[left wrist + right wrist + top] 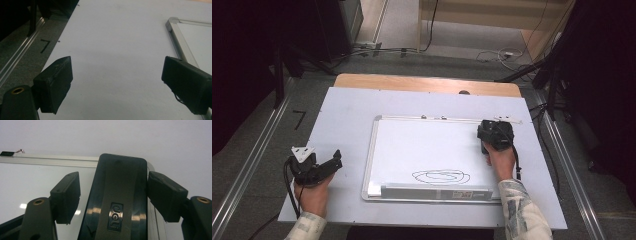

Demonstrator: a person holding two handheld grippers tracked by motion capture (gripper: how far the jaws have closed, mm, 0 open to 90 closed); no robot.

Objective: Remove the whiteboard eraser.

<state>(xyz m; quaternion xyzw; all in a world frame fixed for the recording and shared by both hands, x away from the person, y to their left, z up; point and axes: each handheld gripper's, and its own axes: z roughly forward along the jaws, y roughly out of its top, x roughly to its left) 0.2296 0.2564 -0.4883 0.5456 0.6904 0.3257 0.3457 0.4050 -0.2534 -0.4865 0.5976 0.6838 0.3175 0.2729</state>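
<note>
Straddling the eraser [117, 197] at the whiteboard's [412, 145] right edge, the right gripper [113, 192] gapes, perhaps touching one side; centre it before squeezing. The left gripper [117, 85] idles open beside the whiteboard.

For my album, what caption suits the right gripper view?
Right gripper, open, straddling a dark eraser at the whiteboard corner.

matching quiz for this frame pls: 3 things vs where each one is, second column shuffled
1. left gripper
2. eraser
3. scribble

A. drawn on the whiteboard, near its front edge
B. over the bare table, left of the whiteboard
C. between the jaws of the right gripper

Pairs: 1-B, 2-C, 3-A
</note>
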